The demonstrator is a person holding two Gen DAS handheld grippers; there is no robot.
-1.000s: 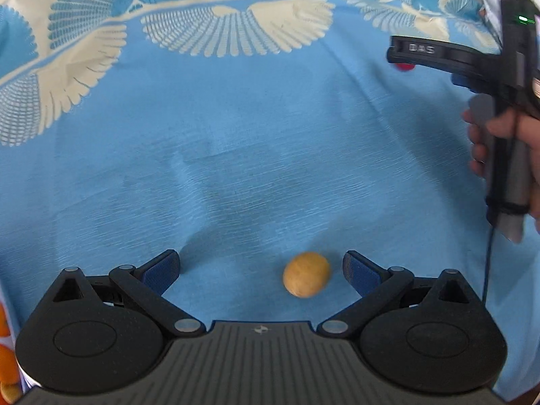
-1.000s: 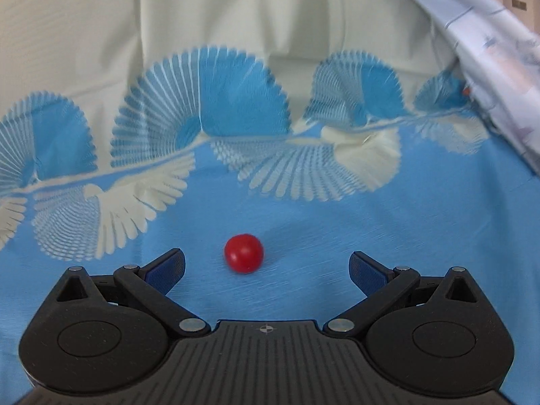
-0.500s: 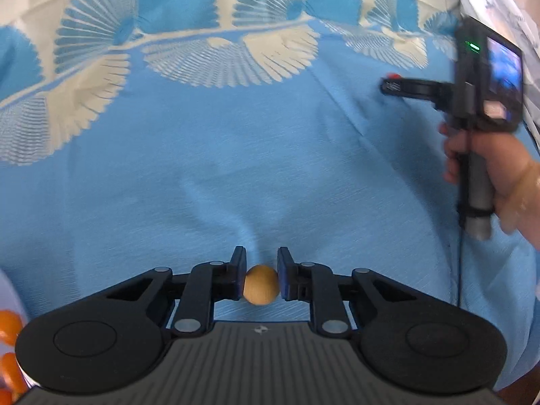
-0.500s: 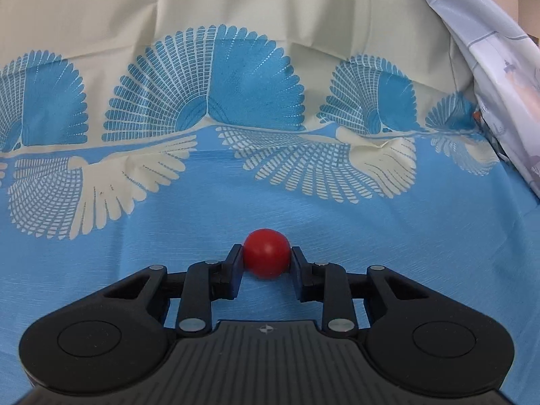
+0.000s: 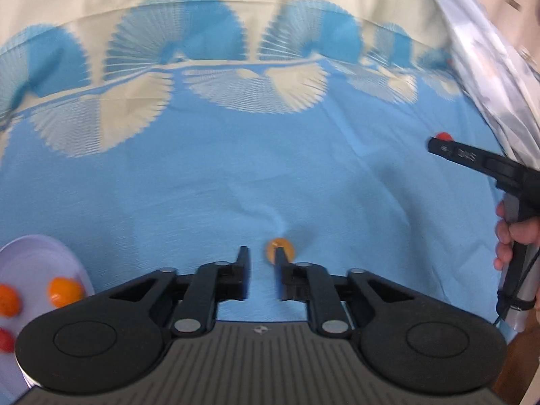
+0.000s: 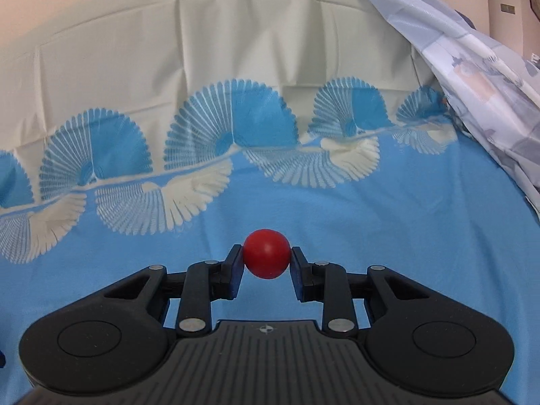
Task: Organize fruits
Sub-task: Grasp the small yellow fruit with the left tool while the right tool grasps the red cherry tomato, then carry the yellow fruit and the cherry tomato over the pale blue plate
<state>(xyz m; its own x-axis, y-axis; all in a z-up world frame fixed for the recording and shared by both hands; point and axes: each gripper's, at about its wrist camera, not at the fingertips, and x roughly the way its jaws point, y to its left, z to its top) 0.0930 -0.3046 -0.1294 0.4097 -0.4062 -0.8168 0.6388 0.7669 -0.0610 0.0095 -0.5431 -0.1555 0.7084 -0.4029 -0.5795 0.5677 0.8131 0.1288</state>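
Broadly, a blue patterned cloth (image 6: 405, 229) fills both views. At the lower left of the left wrist view, a pale plate (image 5: 37, 256) already holds orange and red fruits. The right gripper (image 6: 266, 260) is clenched on a red fruit (image 6: 266, 258), apparently lifted off the cloth. The left gripper (image 5: 260, 263) has just opened slightly and grips nothing; a small yellow fruit (image 5: 279, 250) lies on the cloth just past its right finger. Both fruits appear still to be plated.

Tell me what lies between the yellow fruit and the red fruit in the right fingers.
Only bare blue cloth lies between the yellow fruit and the red fruit; the left wrist view shows it.
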